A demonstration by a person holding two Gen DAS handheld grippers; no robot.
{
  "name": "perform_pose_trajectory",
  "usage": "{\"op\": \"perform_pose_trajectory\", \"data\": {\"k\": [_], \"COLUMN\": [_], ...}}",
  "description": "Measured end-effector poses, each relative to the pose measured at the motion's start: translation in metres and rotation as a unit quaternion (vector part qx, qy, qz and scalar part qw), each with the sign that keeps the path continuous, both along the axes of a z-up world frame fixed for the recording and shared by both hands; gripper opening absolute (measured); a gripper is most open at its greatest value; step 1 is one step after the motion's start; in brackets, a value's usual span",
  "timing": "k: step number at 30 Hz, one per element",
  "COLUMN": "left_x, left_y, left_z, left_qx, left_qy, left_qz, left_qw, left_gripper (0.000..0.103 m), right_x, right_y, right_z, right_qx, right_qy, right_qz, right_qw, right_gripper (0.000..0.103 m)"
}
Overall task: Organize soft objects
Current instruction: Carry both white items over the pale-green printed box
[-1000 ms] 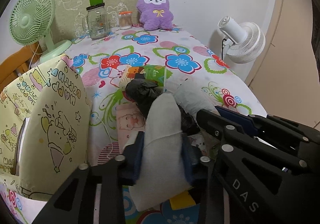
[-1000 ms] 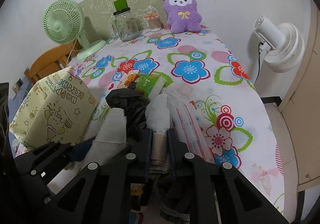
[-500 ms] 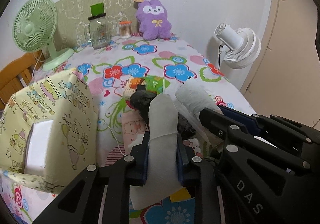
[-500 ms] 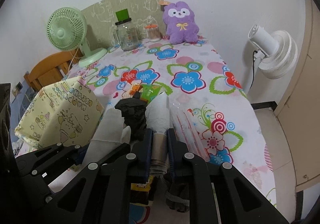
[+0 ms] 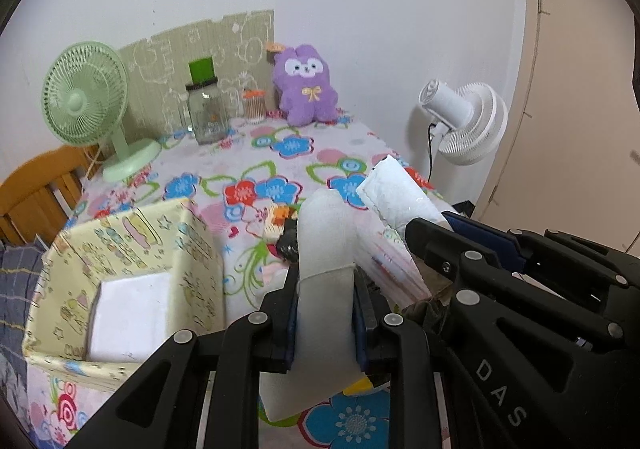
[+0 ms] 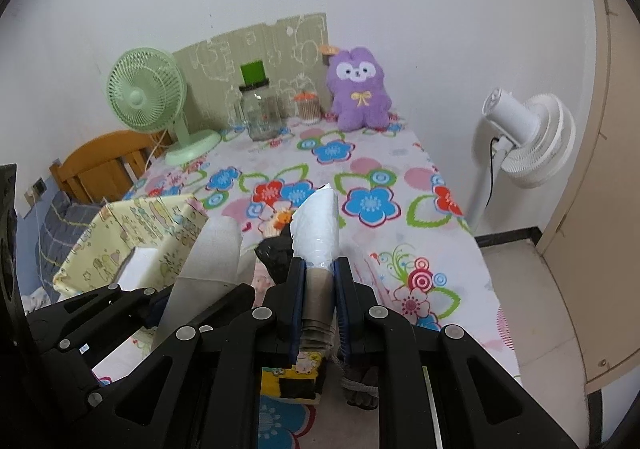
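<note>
My left gripper [image 5: 326, 281] is shut on a folded white cloth [image 5: 326, 233] that sticks up and forward out of its jaws. My right gripper [image 6: 318, 277] is shut on a white plastic-wrapped pack [image 6: 316, 221], whose grey-brown lower part sits between the pads. Both are held above the flowered tablecloth [image 6: 372, 169], side by side. In the right wrist view the left gripper [image 6: 160, 297] and its cloth [image 6: 212, 257] show at lower left. A black crumpled item [image 6: 276, 249] lies on the table just beyond both. A yellow patterned box [image 5: 128, 249] stands open at left, with something white [image 5: 128, 313] inside.
At the table's far end stand a purple plush [image 5: 306, 85], a glass jar [image 5: 206, 109], a small swab container [image 5: 254, 105] and a green fan [image 5: 84, 105]. A white fan [image 5: 464, 121] stands off the right edge. A wooden chair back [image 6: 104, 161] is at left.
Both grippers have risen with their items, so the table and box now sit lower in view. The left jaws have closed tighter on the white cloth. The box's inside now shows.
</note>
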State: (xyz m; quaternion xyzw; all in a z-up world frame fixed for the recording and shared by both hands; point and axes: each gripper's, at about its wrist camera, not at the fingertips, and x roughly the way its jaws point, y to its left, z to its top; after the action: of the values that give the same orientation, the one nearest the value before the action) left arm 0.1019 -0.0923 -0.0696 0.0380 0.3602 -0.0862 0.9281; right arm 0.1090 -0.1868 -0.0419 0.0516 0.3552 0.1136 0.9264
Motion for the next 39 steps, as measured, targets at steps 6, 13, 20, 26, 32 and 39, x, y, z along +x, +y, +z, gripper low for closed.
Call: {"op": "perform_pose_trajectory", "data": {"k": [6, 13, 20, 26, 32, 39], "left_x": [-0.009, -0.017, -0.021, -0.020, -0.017, -0.010], "left_y": [0.004, 0.013, 0.030, 0.046, 0.064, 0.086], "left_z": [0.018, 0.037, 0.050, 0.054, 0.052, 0.048], "left_qx": [0.002, 0.008, 0.012, 0.013, 0.019, 0.021], "left_qy": [-0.020, -0.041, -0.059, -0.069, -0.071, -0.066], "left_qz": [-0.004, -0.002, 0.010, 0.024, 0.034, 0.046], "left_qw": [0.9998, 0.9991, 0.9982, 0.9972, 0.9967, 0.9965], "left_gripper": [0.021, 0.021, 0.021, 0.021, 0.021, 0.021], "right_x": [-0.011, -0.020, -0.021, -0.019, -0.013, -0.003], "right_y": [0.004, 0.011, 0.027, 0.044, 0.063, 0.086], "right_z": [0.019, 0.039, 0.053, 0.060, 0.061, 0.056], "right_qx": [-0.005, -0.006, -0.006, -0.007, -0.008, -0.008], "right_qy": [-0.020, -0.038, -0.050, -0.058, -0.057, -0.050], "right_qz": [-0.006, -0.005, 0.006, 0.017, 0.029, 0.039], "right_qw": [1.000, 0.999, 0.999, 0.998, 0.998, 0.998], "right_gripper": [0.018, 0.018, 0.018, 0.018, 0.018, 0.018]}}
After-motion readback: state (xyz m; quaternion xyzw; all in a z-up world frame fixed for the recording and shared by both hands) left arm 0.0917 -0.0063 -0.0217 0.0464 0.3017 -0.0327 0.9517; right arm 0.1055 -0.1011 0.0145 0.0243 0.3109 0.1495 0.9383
